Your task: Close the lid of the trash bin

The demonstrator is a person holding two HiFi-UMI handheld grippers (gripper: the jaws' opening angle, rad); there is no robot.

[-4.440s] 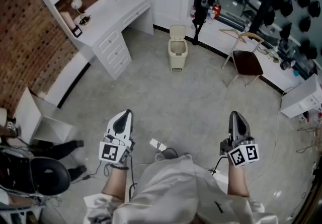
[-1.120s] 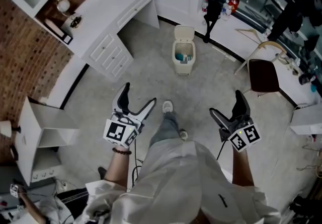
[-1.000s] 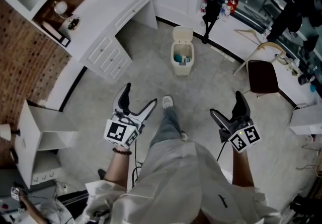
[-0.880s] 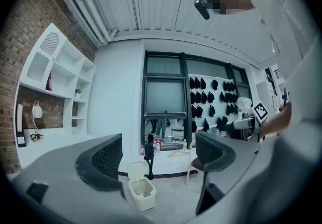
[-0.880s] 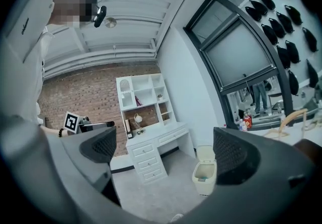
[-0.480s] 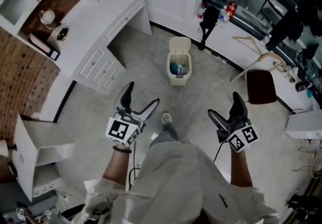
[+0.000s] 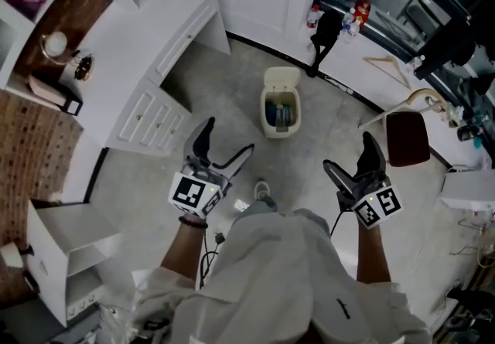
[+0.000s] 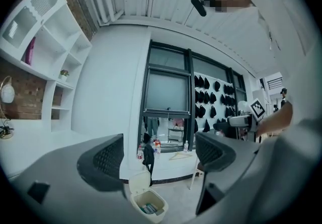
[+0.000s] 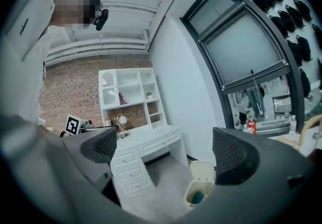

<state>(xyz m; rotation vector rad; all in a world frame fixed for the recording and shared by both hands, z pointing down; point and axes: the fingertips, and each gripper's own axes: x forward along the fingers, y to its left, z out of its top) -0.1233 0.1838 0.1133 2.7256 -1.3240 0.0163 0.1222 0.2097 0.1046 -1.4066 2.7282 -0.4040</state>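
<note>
Head view is showing the trash bin standing on the grey floor, its long axis running away from the person and its lid standing raised at the far end. The left gripper and right gripper are hovering nearer the person, flanking it and well apart from it, both with jaws spread and gripping nothing.

The left tool has its jaws wide apart, nothing gripped. Between them, at 6 o'clock, the bin stands on the floor with its lid upright. The right tool shows at 3 o'clock.
</note>
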